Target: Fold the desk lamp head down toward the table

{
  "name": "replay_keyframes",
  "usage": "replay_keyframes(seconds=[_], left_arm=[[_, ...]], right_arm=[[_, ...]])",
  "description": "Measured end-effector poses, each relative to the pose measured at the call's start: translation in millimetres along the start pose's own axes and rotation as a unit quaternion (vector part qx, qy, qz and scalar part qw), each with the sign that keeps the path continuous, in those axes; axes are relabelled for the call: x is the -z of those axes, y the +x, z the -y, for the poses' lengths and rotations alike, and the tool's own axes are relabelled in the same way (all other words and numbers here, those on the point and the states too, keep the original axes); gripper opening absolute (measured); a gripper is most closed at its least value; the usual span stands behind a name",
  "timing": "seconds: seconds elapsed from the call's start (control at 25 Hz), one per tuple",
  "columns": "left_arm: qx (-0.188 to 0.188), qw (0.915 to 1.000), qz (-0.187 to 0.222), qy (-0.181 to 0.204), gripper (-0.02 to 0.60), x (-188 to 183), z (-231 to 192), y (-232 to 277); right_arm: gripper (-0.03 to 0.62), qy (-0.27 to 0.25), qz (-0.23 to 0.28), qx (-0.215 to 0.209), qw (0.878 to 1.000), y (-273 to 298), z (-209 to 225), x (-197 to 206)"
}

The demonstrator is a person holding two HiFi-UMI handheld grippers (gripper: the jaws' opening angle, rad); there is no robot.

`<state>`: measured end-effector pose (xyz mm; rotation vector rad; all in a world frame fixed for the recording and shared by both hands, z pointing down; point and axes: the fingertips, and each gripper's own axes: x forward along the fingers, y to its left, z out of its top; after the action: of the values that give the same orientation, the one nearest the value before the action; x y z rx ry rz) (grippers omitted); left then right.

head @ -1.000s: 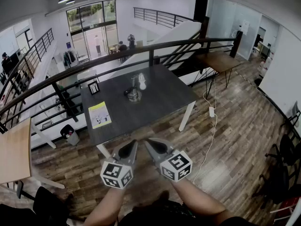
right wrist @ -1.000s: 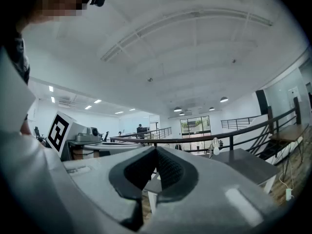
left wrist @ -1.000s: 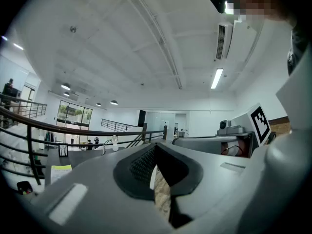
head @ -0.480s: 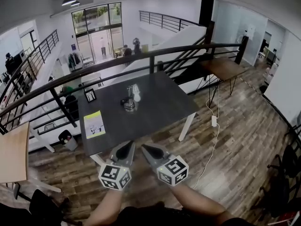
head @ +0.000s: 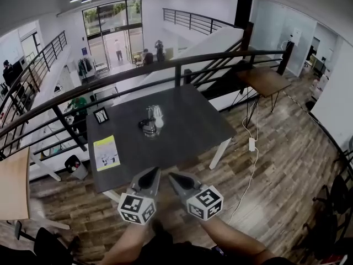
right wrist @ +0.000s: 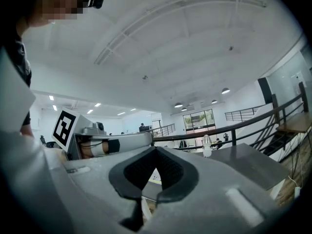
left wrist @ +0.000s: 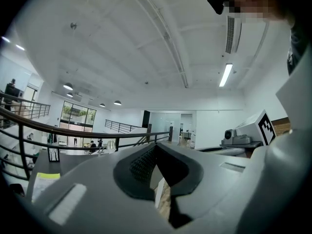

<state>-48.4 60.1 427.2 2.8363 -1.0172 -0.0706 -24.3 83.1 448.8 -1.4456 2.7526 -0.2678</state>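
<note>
Both claws are pressing their jaws together on nothing: the left gripper [head: 153, 171] and the right gripper [head: 174, 176] are hovering side by side at the near edge of the dark table [head: 190, 128], their tips angling in toward each other. A yellow-green sheet [head: 106, 152] is lying on the table's left part, ahead and to the left of the left gripper. The desk lamp [head: 152, 120] is standing farther on, around the middle of the table toward its far side, well apart from both sets of tips and roughly in line with the left gripper. A small framed card [head: 101, 115] is standing to the lamp's left, and a dark railing [head: 176, 65] is running behind the table.

From the right gripper view the lamp [right wrist: 207, 145] is showing only as a small pale shape above the jaws, and from the left gripper view [left wrist: 111, 146] it is smaller still, so its hinge and the tilt of its head are too tiny to read. The grippers are covering part of the table's near edge in the head view.

Both forearms [head: 234, 240] are reaching forward from the bottom of the head view, cut off there, and are pointing the grippers level toward the table
</note>
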Motion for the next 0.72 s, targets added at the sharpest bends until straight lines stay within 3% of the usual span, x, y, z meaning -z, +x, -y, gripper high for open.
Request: replay_keyframes(seconds=[0.72], left_arm=[[0.059,0.9981,-0.015,-0.011,0.002,-14,-139,110]], right_arm=[[0.003,0.006,0.006,0.059,0.998,154,105,-27]])
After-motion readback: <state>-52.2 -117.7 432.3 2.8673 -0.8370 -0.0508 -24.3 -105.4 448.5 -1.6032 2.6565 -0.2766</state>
